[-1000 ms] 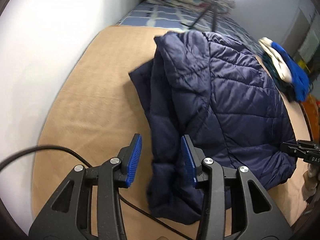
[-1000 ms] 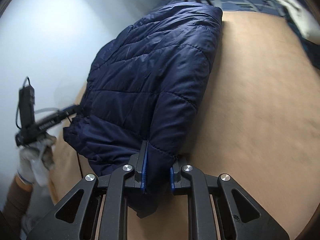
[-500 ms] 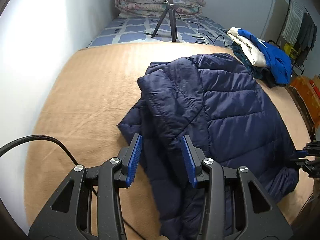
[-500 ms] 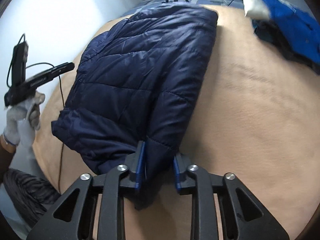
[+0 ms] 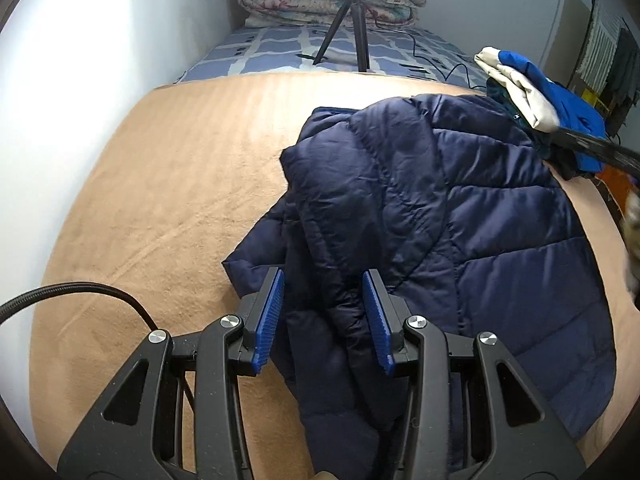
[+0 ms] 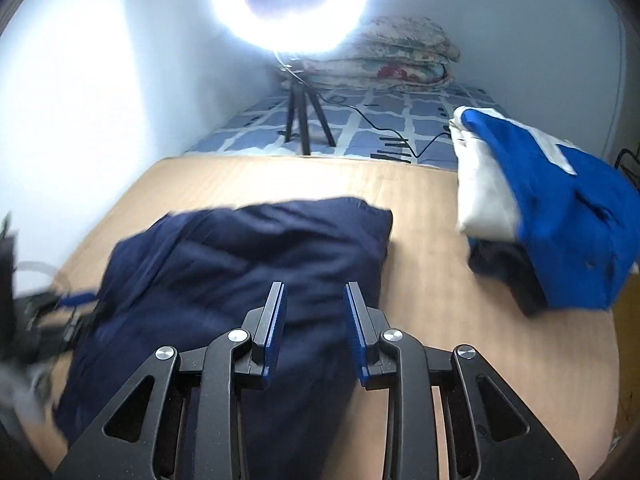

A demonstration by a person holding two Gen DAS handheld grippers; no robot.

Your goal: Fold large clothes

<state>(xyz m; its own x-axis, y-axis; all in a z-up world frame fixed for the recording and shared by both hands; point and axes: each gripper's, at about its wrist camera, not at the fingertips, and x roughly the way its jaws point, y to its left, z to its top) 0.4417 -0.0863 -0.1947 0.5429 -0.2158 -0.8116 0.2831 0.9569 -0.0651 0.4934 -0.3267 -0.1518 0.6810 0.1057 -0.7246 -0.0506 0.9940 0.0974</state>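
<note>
A big ring light (image 6: 294,4) is shining very bright in the right wrist view, and its glow is washing out the white wall (image 6: 100,92) beside it. That picture is looking smeary: the navy puffer jacket (image 6: 240,264) is blurring, most at the left edge. The left wrist view is looking sharp. Both pictures are bending round like a bowl and going dark in the corners
</note>
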